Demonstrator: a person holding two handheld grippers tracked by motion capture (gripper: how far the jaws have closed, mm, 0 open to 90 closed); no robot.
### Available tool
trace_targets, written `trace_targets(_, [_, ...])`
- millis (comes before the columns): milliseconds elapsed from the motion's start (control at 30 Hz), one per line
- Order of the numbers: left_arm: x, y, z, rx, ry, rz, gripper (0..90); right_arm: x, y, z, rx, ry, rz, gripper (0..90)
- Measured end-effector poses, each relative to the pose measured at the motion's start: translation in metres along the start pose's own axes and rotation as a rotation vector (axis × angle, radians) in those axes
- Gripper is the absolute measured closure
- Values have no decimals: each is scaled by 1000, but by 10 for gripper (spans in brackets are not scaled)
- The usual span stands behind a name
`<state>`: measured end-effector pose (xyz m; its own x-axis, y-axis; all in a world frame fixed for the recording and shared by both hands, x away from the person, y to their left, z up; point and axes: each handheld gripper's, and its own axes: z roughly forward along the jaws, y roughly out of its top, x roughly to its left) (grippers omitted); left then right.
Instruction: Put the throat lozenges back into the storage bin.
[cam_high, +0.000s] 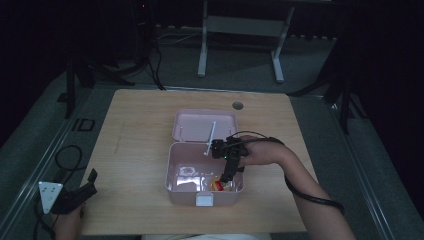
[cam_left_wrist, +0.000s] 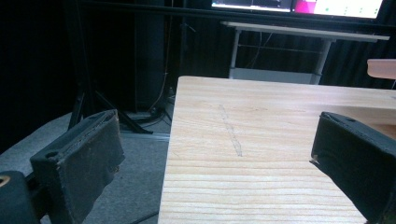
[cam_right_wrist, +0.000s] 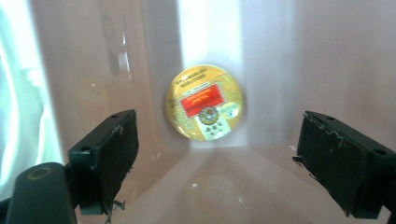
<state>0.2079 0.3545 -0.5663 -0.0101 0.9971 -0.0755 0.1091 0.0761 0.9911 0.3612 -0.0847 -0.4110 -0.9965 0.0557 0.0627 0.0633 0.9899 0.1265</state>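
Observation:
An open pink box (cam_high: 169, 170) stands mid-table, its lid (cam_high: 195, 125) folded back flat behind it. In the box's front right corner lies a round yellow disc with a red label (cam_high: 219, 186). My right gripper (cam_high: 226, 179) reaches down into the box just above the disc. In the right gripper view the disc (cam_right_wrist: 204, 102) rests against the pink wall, beyond the open jaws of the right gripper (cam_right_wrist: 219, 150), which hold nothing. My left gripper (cam_high: 91, 184) hovers open at the table's front left corner. In its own view the left gripper (cam_left_wrist: 217, 140) frames the wooden table (cam_left_wrist: 261, 121).
A clear plastic piece (cam_high: 186, 172) lies in the box's left half, and a white rod (cam_high: 210, 137) lies across the lid. The box has a white latch (cam_high: 204, 200) in front. A cable hole (cam_high: 238, 106) sits behind the lid. Cables (cam_high: 70, 157) lie on the floor at left.

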Motion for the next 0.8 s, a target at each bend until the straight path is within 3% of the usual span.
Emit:
trace_targets(167, [0, 0, 0, 0, 0, -1, 24, -4, -12, -21, -79, -26, 34, 113])
trace_targets(233, [0, 0, 0, 0, 0, -1, 24, -7, -26, -33, -123, -58, 53, 113])
trace_targets(300, [0, 0, 0, 0, 0, 0, 25, -9, -37, -39, -149, -65, 77, 113])
trace_targets(367, [0, 0, 0, 0, 1, 0, 25, -9, -37, -39, -149, -65, 77, 113])
trace_targets(433, [0, 0, 0, 0, 1, 0, 25, -13, -56, -45, -185, -93, 99, 113])
trace_targets(633, [0, 0, 0, 0, 1, 3, 25, -18, -87, -42, -200, -127, 141, 113])
trace_targets(800, [0, 0, 0, 0, 2, 3, 24, -23, -103, -27, -201, -119, 173, 113])
